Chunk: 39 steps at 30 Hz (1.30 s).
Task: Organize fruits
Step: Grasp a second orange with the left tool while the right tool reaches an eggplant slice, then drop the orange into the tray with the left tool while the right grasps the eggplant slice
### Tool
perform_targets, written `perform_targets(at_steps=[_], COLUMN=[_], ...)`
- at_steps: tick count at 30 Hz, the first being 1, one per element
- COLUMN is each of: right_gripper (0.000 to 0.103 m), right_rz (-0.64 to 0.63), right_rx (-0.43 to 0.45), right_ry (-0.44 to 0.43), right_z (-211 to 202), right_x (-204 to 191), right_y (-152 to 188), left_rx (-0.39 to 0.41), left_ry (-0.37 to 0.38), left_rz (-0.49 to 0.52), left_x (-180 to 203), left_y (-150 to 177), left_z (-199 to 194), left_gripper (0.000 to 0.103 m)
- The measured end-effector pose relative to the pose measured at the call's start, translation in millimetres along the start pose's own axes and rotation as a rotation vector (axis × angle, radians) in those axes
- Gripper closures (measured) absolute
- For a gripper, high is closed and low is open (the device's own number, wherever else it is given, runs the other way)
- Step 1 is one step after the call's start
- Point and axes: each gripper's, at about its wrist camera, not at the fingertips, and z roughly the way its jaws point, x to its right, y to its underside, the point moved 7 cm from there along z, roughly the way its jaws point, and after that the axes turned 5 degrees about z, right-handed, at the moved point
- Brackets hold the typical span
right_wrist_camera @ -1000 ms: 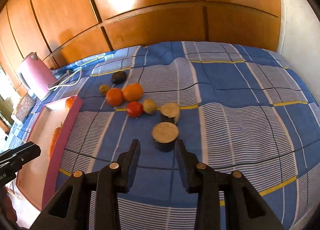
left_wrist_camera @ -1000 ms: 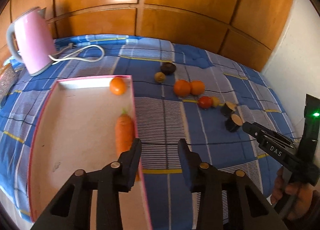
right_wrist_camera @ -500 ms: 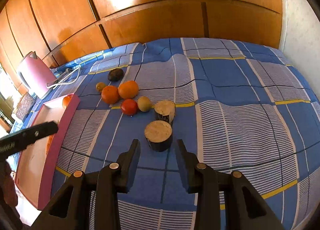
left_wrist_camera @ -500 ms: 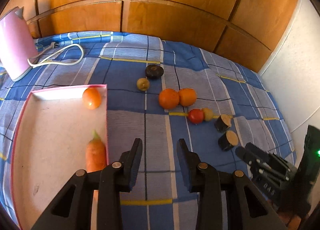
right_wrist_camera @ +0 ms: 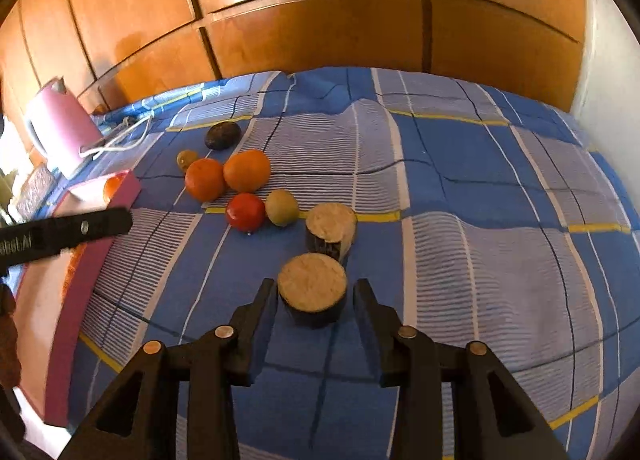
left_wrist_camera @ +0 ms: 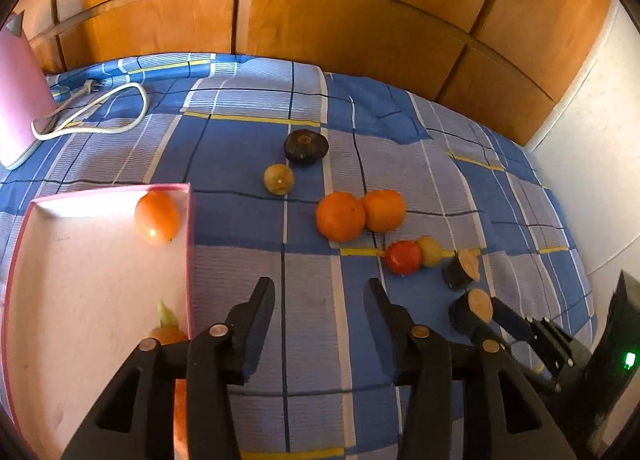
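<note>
My right gripper (right_wrist_camera: 316,288) is open, its jaws on either side of a dark-skinned cut piece (right_wrist_camera: 313,289) with a pale face, not touching it. A second cut piece (right_wrist_camera: 330,227) lies just beyond. Two oranges (right_wrist_camera: 226,176), a red tomato (right_wrist_camera: 245,211), a yellow-green fruit (right_wrist_camera: 282,207), a small brownish fruit (right_wrist_camera: 186,158) and a dark round fruit (right_wrist_camera: 222,135) lie further left. My left gripper (left_wrist_camera: 322,292) is open and empty above the blue cloth, right of the pink tray (left_wrist_camera: 189,244), which holds an orange fruit (left_wrist_camera: 156,216) and a carrot (left_wrist_camera: 170,330).
A pink kettle (right_wrist_camera: 64,128) with a white cord (left_wrist_camera: 92,112) stands at the back left. Wooden panels (left_wrist_camera: 320,20) back the blue checked cloth (right_wrist_camera: 460,164). A white wall (left_wrist_camera: 592,164) borders the right side. The right gripper also shows in the left wrist view (left_wrist_camera: 516,320).
My right gripper has moved forward until the near cut piece sits between its jaws. My left gripper has swung right, off the tray and toward the loose fruits.
</note>
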Motion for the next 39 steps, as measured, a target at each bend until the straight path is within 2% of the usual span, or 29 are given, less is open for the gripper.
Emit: perform_targets(at_steps=[3,6,10,17,22,23,24,30,39], right_gripper=[0.067,0.067,0.067,0.067,0.066,0.066,0.066,0.066,0.067], right_rz=[-0.028,-0.002,0.022,0.039,0.047,0.046,0.045,0.042,0.031], right_rx=[0.034,0.026,0.032,0.029,0.033,0.033,0.034,0.036,0.032], right_ry=[0.014,-0.012,-0.039,-0.061,-0.071,-0.070,-0.070,-0.068,-0.054], right_z=[0,4,6,10,10,10,10,10,11], right_x=[-1,3,6,8,8,8,8,8,6], right_y=[2,3,3,6,6,6,7,7,6], left_rx=[0.004,-0.001,0.007,-0.061,-0.090,-0.096,-0.100,-0.086,-0.003], left_ry=[0.014,0.025,0.029,0.029,0.032,0.043,0.058,0.047,0.038], left_rz=[-0.013,-0.016,0.029,0.111,0.106,0.096,0.083,0.056,0.003], left_x=[-1,1,9,15,13,13,14,16,6], left_y=[-10,-19,-32,-39,-43,-43,-42,-34,-10], left_z=[6,14,26,55,72,75,76,65,0], left_gripper=[0.056,0.058,0.058,0.056,0.056,0.065,0.065,0.066,0.066])
